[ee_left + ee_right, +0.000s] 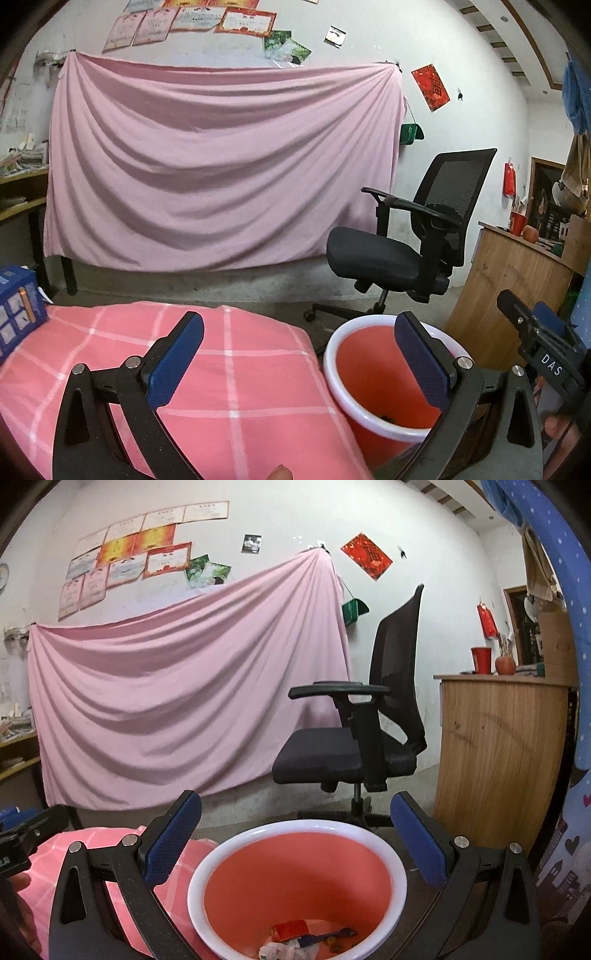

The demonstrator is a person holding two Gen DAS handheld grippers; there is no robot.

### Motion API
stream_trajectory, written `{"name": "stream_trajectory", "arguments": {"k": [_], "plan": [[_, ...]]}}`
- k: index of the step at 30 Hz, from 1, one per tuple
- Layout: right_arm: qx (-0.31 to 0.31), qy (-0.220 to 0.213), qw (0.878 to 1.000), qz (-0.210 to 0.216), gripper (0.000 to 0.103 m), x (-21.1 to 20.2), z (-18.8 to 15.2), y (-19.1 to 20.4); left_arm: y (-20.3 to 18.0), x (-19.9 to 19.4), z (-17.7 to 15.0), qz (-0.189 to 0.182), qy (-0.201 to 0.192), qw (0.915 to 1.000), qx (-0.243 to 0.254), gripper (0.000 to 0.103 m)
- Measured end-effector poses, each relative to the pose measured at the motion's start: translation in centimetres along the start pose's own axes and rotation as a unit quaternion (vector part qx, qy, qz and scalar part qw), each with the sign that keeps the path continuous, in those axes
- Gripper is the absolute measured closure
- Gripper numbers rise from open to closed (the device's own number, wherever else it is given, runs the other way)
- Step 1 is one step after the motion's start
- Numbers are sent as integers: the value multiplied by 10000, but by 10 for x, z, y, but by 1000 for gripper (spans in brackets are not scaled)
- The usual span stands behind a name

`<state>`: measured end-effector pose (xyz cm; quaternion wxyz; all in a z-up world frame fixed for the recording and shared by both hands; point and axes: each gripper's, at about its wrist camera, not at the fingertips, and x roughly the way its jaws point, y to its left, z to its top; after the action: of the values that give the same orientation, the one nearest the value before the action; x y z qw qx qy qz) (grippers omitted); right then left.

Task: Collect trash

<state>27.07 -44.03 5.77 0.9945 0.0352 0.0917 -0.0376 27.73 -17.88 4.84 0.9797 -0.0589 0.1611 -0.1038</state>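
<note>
A red bucket with a white rim (295, 871) stands on the floor beside a table covered in a pink checked cloth (207, 373). Trash (295, 941) lies at its bottom: a red wrapper, a blue stick, crumpled white paper. My right gripper (295, 838) is open and empty above the bucket's mouth. My left gripper (299, 358) is open and empty, above the cloth's right edge with its right finger over the bucket (373, 373). The right gripper's tool (543, 347) shows at the right of the left wrist view.
A black office chair (351, 738) stands behind the bucket. A wooden counter (495, 753) is at the right. A blue box (18, 310) sits at the cloth's left edge. A pink sheet (221, 166) hangs on the wall.
</note>
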Motion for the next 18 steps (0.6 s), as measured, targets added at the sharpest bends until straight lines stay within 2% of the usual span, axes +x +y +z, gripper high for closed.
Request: {"name": "stream_trajectory", "arguments": {"k": [12, 18], "plan": [[-135, -151, 9996, 179, 0, -42, -6, 26, 16, -49, -8, 212, -249, 9994, 96, 2], [-45, -104, 9998, 181, 0, -70, -19, 32, 20, -73, -19, 184, -305, 9993, 85, 2]]}}
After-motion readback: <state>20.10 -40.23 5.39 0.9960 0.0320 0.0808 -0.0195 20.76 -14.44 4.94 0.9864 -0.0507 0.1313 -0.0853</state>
